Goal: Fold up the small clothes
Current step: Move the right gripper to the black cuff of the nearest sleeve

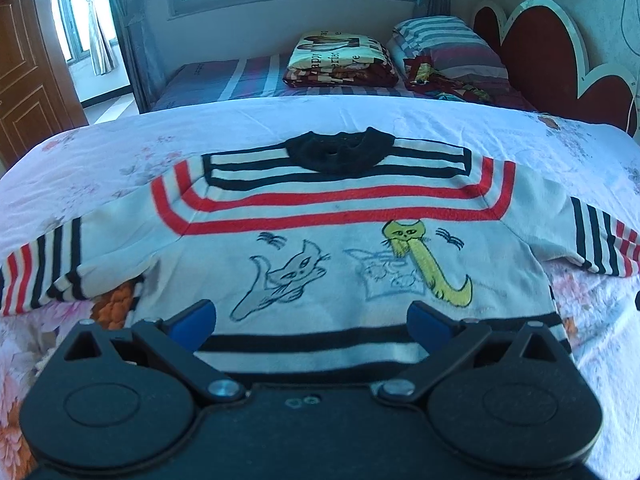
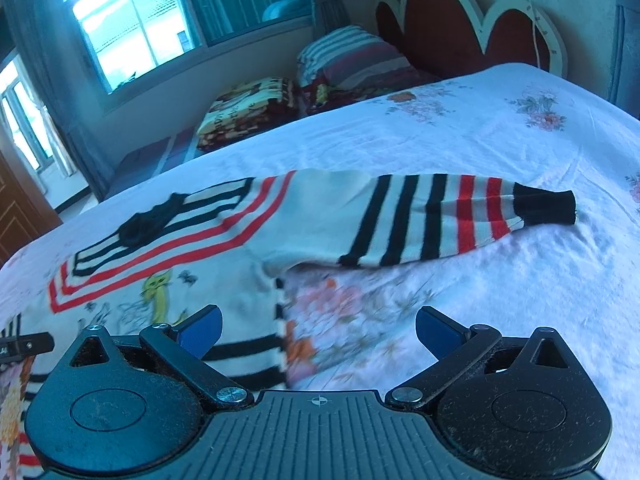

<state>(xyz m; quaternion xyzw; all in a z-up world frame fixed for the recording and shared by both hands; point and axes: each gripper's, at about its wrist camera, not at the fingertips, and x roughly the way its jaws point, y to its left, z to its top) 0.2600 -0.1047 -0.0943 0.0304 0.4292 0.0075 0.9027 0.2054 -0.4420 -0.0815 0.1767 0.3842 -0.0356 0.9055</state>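
- We are looking at one small sweater (image 1: 320, 216) lying flat and face up on the floral bedsheet (image 1: 440, 128), collar (image 1: 338, 154) pointing away from us and both sleeves spread outward.
- We are holding the left gripper (image 1: 312, 316) over the striped hem (image 1: 312, 346), near its middle; its blue fingers (image 1: 192, 320) are standing wide apart and gripping nothing.
- We are holding the right gripper (image 2: 318, 326) over the garment's right side edge, with the right sleeve (image 2: 440, 216) lying ahead of it; its jaws are likewise spread and empty.
- We are judging the step in hand to be the first fold, with no fold yet made.
- To do it well, we are advising a pinch on the black cuff (image 2: 548, 208), through both layers of knit and clear of the bedsheet beneath.
- We are advising that the sleeve travel low and flat across the chest, so the knit is not dragging the body out of line.
- We are advising that the left gripper press the hem down while the sleeve is moving.
- We are counting: one sweater, two sleeves, two grippers, two embroidered cats plus a fainter outline drawing between them.
- Beyond the sheet we are counting one folded blanket (image 1: 340, 60) and one striped pillow (image 1: 440, 40).
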